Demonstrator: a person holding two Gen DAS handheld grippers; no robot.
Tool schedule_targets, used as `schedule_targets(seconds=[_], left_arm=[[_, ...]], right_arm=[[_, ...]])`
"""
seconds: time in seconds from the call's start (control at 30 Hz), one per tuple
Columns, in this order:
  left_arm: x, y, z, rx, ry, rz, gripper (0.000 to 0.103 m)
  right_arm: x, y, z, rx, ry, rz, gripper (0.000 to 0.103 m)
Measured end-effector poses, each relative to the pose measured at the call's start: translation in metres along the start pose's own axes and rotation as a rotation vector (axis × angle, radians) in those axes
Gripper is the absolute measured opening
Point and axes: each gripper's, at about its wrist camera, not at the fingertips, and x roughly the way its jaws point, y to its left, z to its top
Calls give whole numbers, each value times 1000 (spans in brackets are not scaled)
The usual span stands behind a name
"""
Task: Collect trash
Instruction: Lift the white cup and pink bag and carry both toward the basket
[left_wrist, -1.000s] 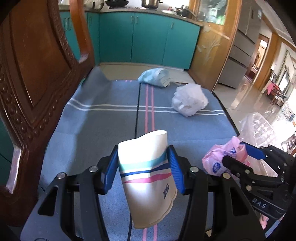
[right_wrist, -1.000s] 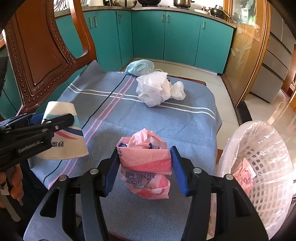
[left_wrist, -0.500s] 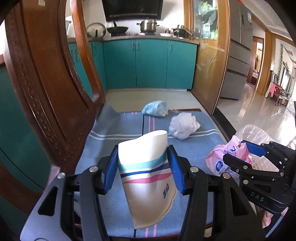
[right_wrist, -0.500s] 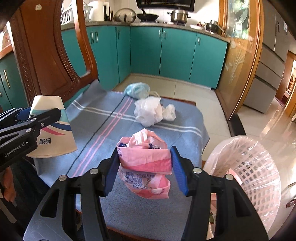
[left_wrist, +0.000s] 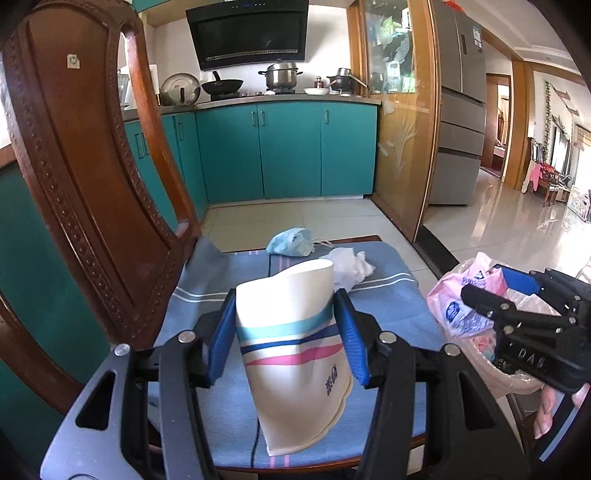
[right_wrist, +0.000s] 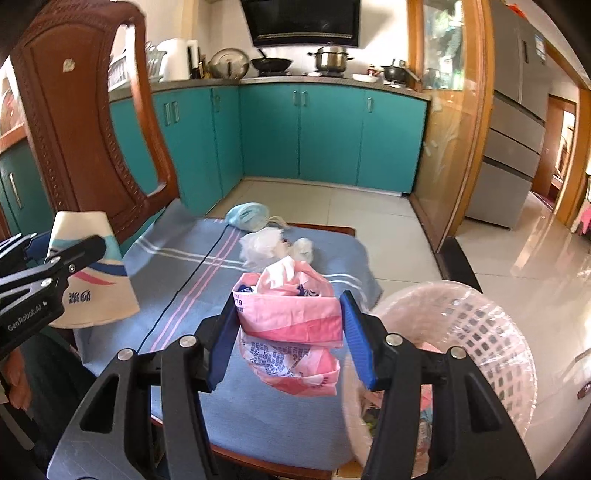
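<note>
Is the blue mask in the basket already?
No, the blue mask lies on the chair's cloth, away from the basket.

Bright daylight from right, glare on floor (left_wrist: 517, 236), strong fisheye warp, dark corners.

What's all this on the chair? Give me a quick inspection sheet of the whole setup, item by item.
Surface: chair seat with a blue striped cloth.
Job's things: paper cup in the left gripper; pink wrapper in the right gripper; white crumpled tissue and blue face mask lie on the cloth; lined white basket to the right of the chair seat.
Clutter: nothing seen.
Grippers: both shut on their loads.
Cables: nothing seen.
Surroundings: teal cabinets, pots on the counter, fridge, tiled floor.
</note>
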Motion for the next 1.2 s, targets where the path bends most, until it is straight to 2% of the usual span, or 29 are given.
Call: schedule_targets(seconds=[0.2, 0.47, 0.63, 0.8, 0.97, 1.2], left_arm=[[-3, -10, 1, 19, -6, 12, 53], [-7, -2, -1, 7, -10, 36, 53], [-11, 1, 0, 0, -22, 35, 53], [-12, -7, 3, 13, -31, 13, 53], [-9, -26, 7, 39, -31, -33, 53], [0, -71, 11, 105, -11, -136, 53]], right_arm=[[-9, -16, -4, 44, -23, 12, 54], [-1, 5, -5, 11, -14, 81, 54], [-6, 8, -1, 10, -32, 82, 54], [-16, -10, 2, 31, -58, 43, 54], [-28, -44, 0, 80, -81, -31, 54], [-38, -96, -17, 154, -79, -123, 54]])
